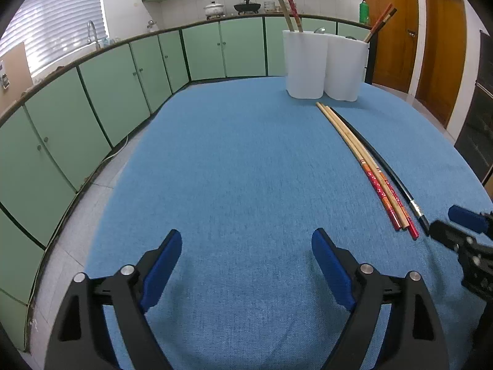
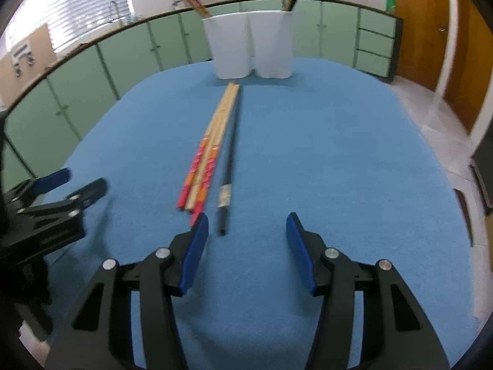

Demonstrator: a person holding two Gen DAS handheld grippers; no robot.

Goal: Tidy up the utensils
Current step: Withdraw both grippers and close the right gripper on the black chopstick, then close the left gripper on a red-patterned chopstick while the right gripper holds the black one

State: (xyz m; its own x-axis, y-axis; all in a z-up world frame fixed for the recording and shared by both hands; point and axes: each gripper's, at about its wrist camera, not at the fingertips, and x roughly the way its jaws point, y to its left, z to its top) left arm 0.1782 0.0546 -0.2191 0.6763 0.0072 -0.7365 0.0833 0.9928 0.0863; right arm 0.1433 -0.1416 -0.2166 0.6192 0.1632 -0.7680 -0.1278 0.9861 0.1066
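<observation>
Above the blue cloth (image 1: 234, 154), both tongs (image 1: 246, 256) (image 2: 246, 240) tilt downward, open, holding nothing.

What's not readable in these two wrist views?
- White holder interiors: walls hide the lower ends of the standing chopsticks, both views.
- Right tool: cut off by the frame edge in the left wrist view; only fingertips show.
- Black chopstick band detail: motion-blurred in the right wrist view.
- Stove pots: too small.

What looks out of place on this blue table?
Four loose chopsticks lie flat on the blue cloth, three wooden and one black, while others already stand in the two white holders. Nothing looks spilled or broken.
</observation>
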